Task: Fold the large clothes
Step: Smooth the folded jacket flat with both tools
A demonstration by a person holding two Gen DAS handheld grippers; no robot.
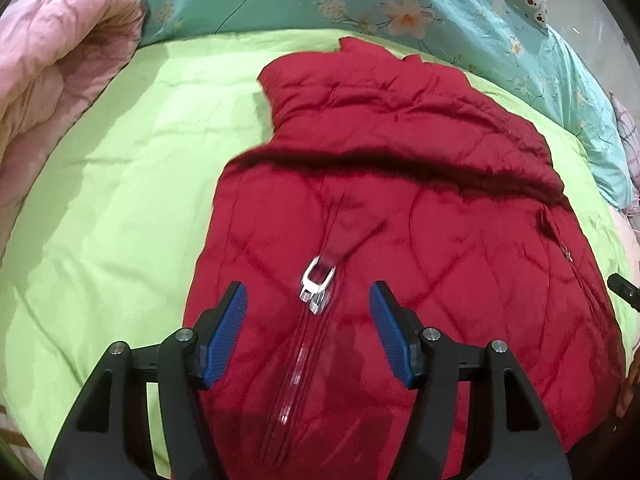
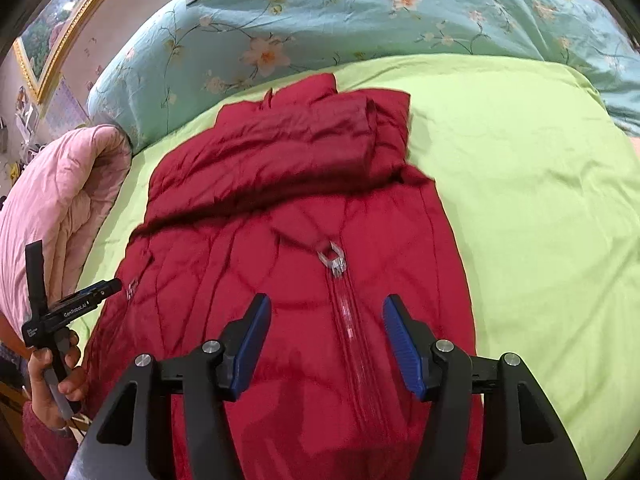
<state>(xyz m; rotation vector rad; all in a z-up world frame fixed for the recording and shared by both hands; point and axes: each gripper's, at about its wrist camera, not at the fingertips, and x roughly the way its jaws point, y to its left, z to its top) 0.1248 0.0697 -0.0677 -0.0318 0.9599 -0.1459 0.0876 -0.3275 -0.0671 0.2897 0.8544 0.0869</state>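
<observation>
A red quilted jacket (image 1: 400,208) lies front-up on a lime green bed cover (image 1: 120,208), its sleeves folded across the chest. It also shows in the right wrist view (image 2: 280,208). A silver zipper pull (image 1: 317,280) sits on the centre zip; it also shows in the right wrist view (image 2: 333,259). My left gripper (image 1: 308,300) is open and empty, just above the jacket's lower front, straddling the zip. My right gripper (image 2: 326,316) is open and empty over the same area. The left gripper's body (image 2: 72,308) shows at the jacket's left edge, held in a hand.
A pink quilt (image 1: 52,80) is bundled at the left; it also shows in the right wrist view (image 2: 56,208). A teal floral duvet (image 2: 320,20) lies along the far side of the bed. The green cover (image 2: 540,200) spreads to the right of the jacket.
</observation>
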